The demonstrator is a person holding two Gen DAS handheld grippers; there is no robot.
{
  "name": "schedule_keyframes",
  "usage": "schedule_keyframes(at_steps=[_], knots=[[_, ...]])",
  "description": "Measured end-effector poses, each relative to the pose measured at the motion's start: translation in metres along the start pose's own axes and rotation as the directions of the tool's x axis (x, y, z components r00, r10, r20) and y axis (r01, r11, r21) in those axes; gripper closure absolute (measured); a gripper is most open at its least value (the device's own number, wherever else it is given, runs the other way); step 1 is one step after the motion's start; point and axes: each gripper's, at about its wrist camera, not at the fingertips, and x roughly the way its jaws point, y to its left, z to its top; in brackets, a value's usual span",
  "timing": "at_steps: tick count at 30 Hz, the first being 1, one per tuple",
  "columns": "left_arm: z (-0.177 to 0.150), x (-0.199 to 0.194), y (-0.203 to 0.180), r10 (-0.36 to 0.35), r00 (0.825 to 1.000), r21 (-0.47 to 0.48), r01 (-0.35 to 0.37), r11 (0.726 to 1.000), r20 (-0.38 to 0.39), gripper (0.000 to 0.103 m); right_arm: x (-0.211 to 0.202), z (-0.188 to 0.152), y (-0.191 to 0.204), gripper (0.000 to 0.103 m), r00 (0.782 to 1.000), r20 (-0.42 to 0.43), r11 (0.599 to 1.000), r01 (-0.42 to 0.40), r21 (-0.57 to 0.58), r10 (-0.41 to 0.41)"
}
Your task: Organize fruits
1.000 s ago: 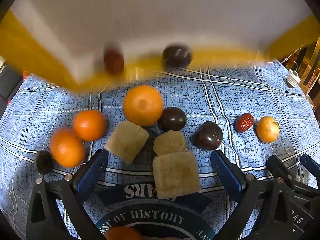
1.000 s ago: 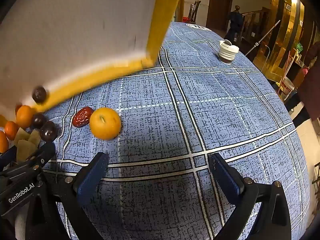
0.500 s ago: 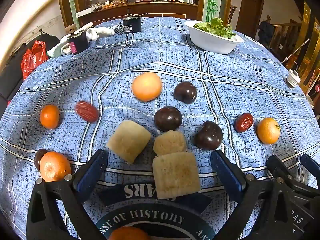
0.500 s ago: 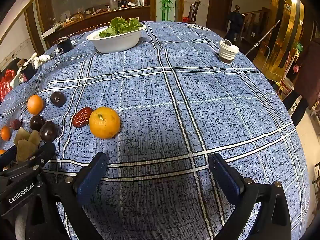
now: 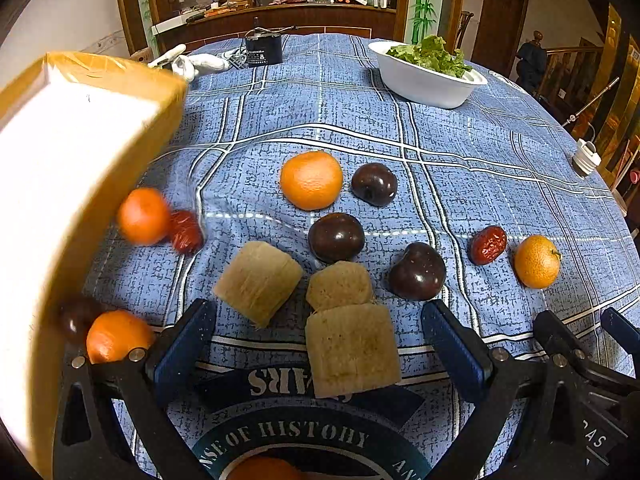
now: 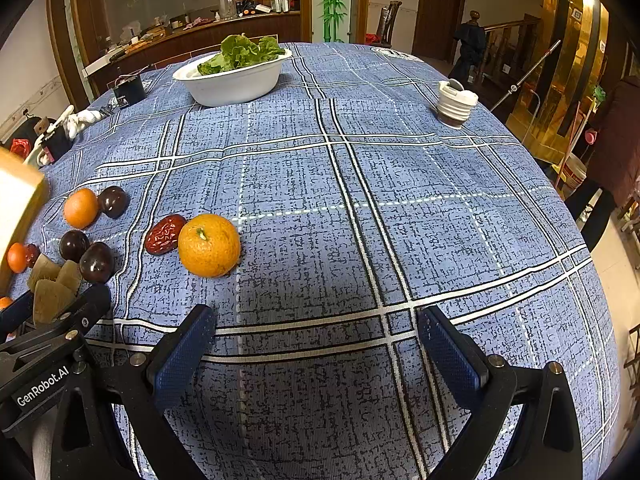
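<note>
Fruits lie scattered on the blue checked tablecloth (image 5: 480, 152). In the left wrist view there are several oranges, one at centre (image 5: 311, 185), one at right (image 5: 537, 261); three dark plums (image 5: 336, 237); red dates (image 5: 487, 245); and three tan sugarcane chunks (image 5: 352, 350). My left gripper (image 5: 318, 344) is open, its fingers either side of the nearest chunk. My right gripper (image 6: 316, 356) is open and empty over bare cloth, an orange (image 6: 209, 245) and a date (image 6: 164, 234) ahead to its left.
A yellow-edged white box (image 5: 60, 200) tilts in at the left, blurred, over an orange (image 5: 143, 216) and a date. A white bowl of lettuce (image 6: 234, 76) stands at the back. A white cap (image 6: 456, 103) sits far right. A black box (image 5: 264, 50) is at the back.
The box swept off the fruits and out of view, then came back in at the left. An orange and a date at the left have shifted. Both grippers stayed still.
</note>
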Motion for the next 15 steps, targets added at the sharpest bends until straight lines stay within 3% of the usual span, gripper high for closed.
schedule_keyframes(at_steps=[15], knots=[[-0.0004,0.001,0.0011,0.0,1.0,0.001,0.0,1.0,0.003,0.0,0.0,-0.0001,-0.0002,0.0,1.0,0.0,1.0,0.0,0.0,0.0]])
